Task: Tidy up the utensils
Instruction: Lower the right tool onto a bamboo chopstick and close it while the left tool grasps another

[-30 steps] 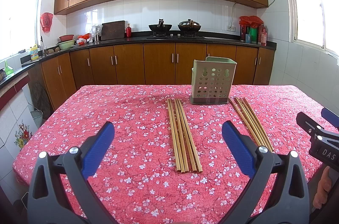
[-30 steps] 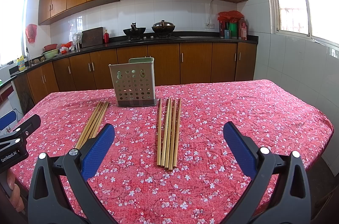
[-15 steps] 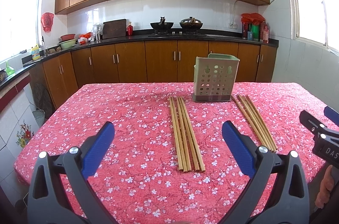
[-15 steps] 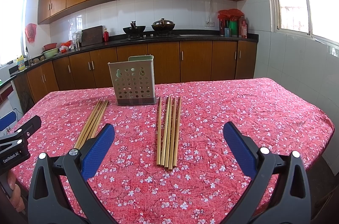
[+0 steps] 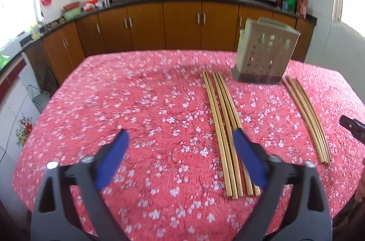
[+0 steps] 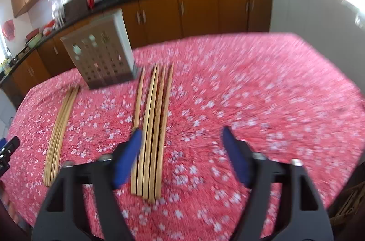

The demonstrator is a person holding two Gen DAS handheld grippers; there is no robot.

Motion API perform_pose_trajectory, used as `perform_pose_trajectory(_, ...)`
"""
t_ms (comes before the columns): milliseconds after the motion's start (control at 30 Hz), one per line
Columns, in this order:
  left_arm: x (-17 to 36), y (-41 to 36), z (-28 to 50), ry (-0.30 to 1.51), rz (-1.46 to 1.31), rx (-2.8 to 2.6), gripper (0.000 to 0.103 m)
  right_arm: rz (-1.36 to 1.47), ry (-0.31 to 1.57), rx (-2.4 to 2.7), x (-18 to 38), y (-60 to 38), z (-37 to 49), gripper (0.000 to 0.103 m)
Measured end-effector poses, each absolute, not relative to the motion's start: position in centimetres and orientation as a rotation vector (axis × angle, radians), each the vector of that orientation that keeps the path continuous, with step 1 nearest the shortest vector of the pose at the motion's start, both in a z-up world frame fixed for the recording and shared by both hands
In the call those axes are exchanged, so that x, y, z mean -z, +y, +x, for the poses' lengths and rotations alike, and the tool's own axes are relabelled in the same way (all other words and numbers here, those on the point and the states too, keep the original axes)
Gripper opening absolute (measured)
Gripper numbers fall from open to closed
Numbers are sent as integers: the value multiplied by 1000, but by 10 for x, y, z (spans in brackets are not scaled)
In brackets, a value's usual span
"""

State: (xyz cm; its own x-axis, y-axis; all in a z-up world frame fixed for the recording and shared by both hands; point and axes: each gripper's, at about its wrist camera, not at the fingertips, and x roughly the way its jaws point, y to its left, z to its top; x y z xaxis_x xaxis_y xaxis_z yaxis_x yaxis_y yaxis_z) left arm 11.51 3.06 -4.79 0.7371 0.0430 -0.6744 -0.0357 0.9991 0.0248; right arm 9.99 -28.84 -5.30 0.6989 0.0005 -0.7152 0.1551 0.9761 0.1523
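Note:
A perforated grey-green utensil holder (image 5: 264, 53) stands upright on the red floral tablecloth (image 5: 136, 104); it also shows in the right wrist view (image 6: 102, 56). Two bundles of several wooden chopsticks lie in front of it. The left bundle (image 5: 224, 127) lies beside my left gripper's right finger. My left gripper (image 5: 180, 149) is open and empty above the cloth. The right bundle (image 6: 155, 122) lies by my right gripper's left finger. My right gripper (image 6: 181, 145) is open and empty. Each view also shows the other bundle (image 5: 308, 117) (image 6: 60, 127).
Wooden kitchen cabinets (image 5: 159, 26) and a black counter with pots run behind the table. The right gripper's black tip (image 5: 352, 128) shows at the left view's right edge; the left gripper's tip (image 6: 8, 149) shows at the right view's left edge. The right wrist view is motion-blurred.
Both grippers have tilted down and moved forward toward the chopstick bundles. Both stay open. The chopsticks and holder have not moved.

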Motion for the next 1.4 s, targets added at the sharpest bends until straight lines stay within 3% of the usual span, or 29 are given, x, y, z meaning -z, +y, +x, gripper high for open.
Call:
perform_pose_trajectory(67, 52, 31, 125, 775, 0, -18, 70, 235, 843, 66, 63, -291, 115, 44)
perform_pose_trajectory(267, 69, 22, 143, 868, -22, 48, 49, 276, 930, 16, 81, -288, 138, 28)
perform_pose_trajectory(333, 74, 18, 148, 888, -24, 61, 37, 277, 950, -6, 87, -285, 141, 23)
perform_pose_trajectory(433, 81, 15, 152, 916, -32, 81, 27, 216, 942, 35, 88, -284, 144, 8)
perform_pose_trajectory(667, 90, 14, 157, 950, -49, 99, 20, 242, 933, 58, 86, -294, 140, 8)
perform_pose_trajectory(1400, 98, 5, 156, 955, -2, 93, 9, 144, 916, 29, 78, -285, 117, 9)
